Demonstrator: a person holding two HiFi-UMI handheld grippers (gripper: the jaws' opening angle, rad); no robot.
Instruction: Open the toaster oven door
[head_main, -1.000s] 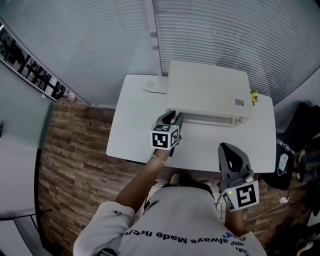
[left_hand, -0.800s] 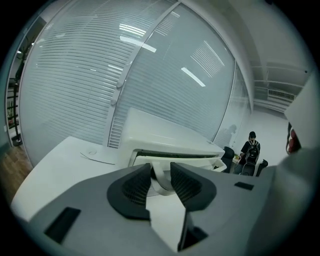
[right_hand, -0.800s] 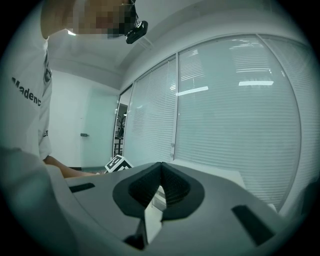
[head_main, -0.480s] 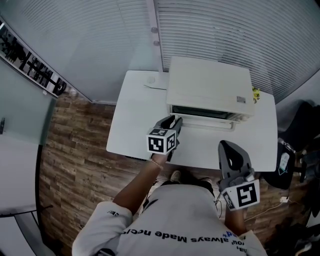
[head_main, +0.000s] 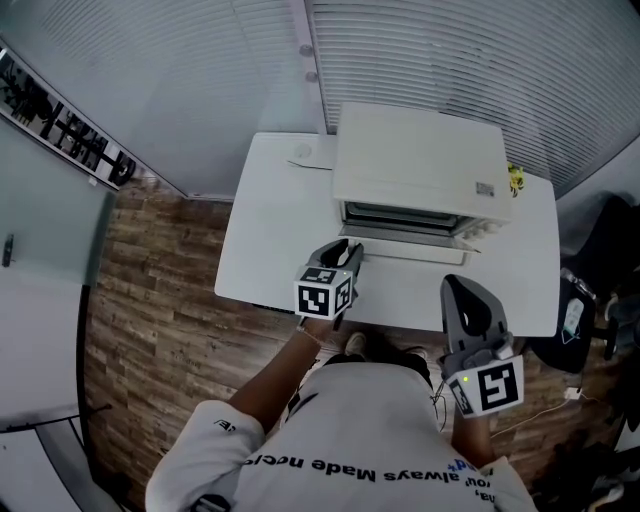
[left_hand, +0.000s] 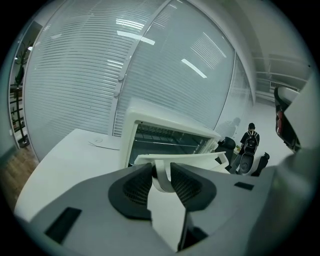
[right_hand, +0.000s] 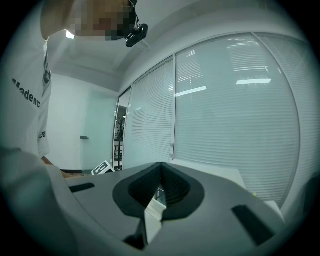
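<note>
The white toaster oven (head_main: 415, 165) stands at the back of the white table (head_main: 270, 225). Its door (head_main: 415, 248) hangs partly open, tilted outward from the top, and the dark cavity (head_main: 400, 215) shows behind it. My left gripper (head_main: 343, 255) is shut on the left end of the door handle (left_hand: 161, 176), which sits pinched between the ribbed pads in the left gripper view, with the oven (left_hand: 165, 132) just beyond. My right gripper (head_main: 466, 300) is off the oven, near the table's front right edge. It is shut with nothing in it (right_hand: 161, 181).
A flat paper-like item (head_main: 305, 153) lies at the table's back left. A small yellow object (head_main: 515, 180) sits beside the oven's right side. Dark chairs or bags (head_main: 600, 250) stand right of the table. Window blinds run behind the oven. A person (left_hand: 250, 137) stands far off.
My left gripper has drawn back toward the table's front with the handle in it, and the oven door has swung from nearly closed to partly open. The right gripper has barely moved.
</note>
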